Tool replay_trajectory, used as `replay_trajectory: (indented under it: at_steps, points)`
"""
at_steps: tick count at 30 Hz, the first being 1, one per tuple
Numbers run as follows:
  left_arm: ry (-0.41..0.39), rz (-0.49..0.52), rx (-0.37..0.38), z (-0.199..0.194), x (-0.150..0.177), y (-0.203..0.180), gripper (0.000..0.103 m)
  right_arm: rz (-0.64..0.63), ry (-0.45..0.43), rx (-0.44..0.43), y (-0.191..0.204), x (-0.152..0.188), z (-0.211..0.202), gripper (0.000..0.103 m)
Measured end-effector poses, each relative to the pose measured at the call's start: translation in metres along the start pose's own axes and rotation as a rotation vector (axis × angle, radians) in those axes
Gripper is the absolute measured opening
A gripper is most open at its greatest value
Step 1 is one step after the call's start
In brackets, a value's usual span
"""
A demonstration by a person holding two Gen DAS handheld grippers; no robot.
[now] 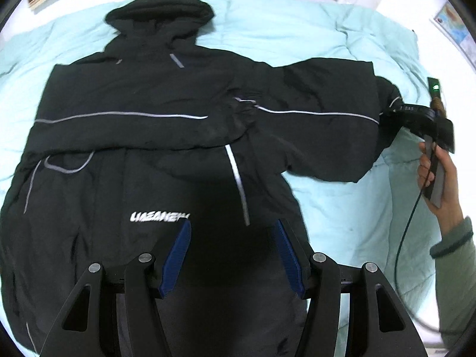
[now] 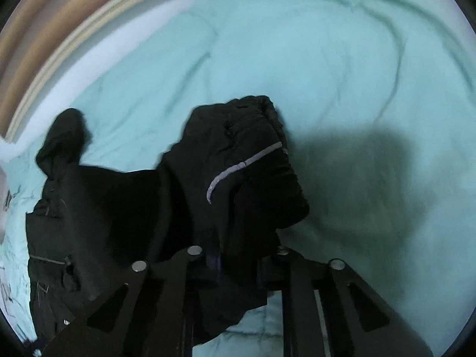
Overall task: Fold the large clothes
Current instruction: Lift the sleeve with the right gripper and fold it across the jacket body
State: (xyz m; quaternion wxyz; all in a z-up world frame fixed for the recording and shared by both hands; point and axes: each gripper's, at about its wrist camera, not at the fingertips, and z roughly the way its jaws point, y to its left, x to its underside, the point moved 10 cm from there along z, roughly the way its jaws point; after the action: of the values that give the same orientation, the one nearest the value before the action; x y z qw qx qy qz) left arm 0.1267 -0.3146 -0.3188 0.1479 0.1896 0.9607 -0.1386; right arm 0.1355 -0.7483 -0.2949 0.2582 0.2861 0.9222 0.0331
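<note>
A large black hooded jacket (image 1: pixel 142 125) with grey reflective stripes and a white logo lies spread on a light blue duvet (image 1: pixel 297 38), hood at the far side. Its left sleeve is folded across the chest. My left gripper (image 1: pixel 233 247) is open and empty, above the jacket's lower front. My right gripper (image 1: pixel 416 116) is shut on the cuff of the right sleeve (image 1: pixel 327 119), which stretches out to the right. In the right wrist view the sleeve cuff (image 2: pixel 247 172) is bunched between the fingers, which it hides, and lifted above the duvet (image 2: pixel 327 74).
A wooden headboard (image 2: pixel 44 35) runs along the duvet's far edge. A person's hand and green sleeve (image 1: pixel 452 238) hold the right gripper, with a black cable (image 1: pixel 407 232) hanging below it. A poster (image 1: pixel 455 26) is on the wall at far right.
</note>
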Motion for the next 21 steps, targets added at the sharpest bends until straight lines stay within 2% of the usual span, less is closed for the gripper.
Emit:
replay_trajectory:
  at_steps: [5,8,9,10,12,15,19,21]
  points:
    - [-0.029,0.063,0.043,0.013,-0.033,-0.025,0.06,-0.043,-0.143,0.117,-0.004,0.004,-0.076,0.013]
    - [-0.061,0.084,0.073,0.027,-0.061,-0.038,0.06,0.043,-0.229,0.205,-0.041,0.012,-0.136,0.013]
    - [-0.072,0.09,0.08,0.032,-0.07,-0.043,0.06,0.093,-0.245,0.2,-0.057,0.017,-0.152,0.013]
    - [-0.08,0.093,0.084,0.037,-0.077,-0.046,0.06,0.154,-0.238,0.151,-0.071,0.025,-0.16,0.013]
    - [-0.097,0.099,0.092,0.056,-0.097,-0.054,0.06,0.224,-0.186,0.115,-0.088,0.039,-0.153,0.013]
    - [-0.064,0.093,0.082,0.094,-0.117,-0.056,0.06,0.198,-0.103,0.198,-0.103,0.062,-0.122,0.013]
    - [0.071,0.093,0.112,0.151,-0.118,-0.062,0.06,0.203,-0.071,0.243,-0.114,0.064,-0.098,0.013]
    - [0.115,0.117,0.072,0.17,-0.113,-0.062,0.06,0.226,-0.046,0.252,-0.116,0.061,-0.088,0.013]
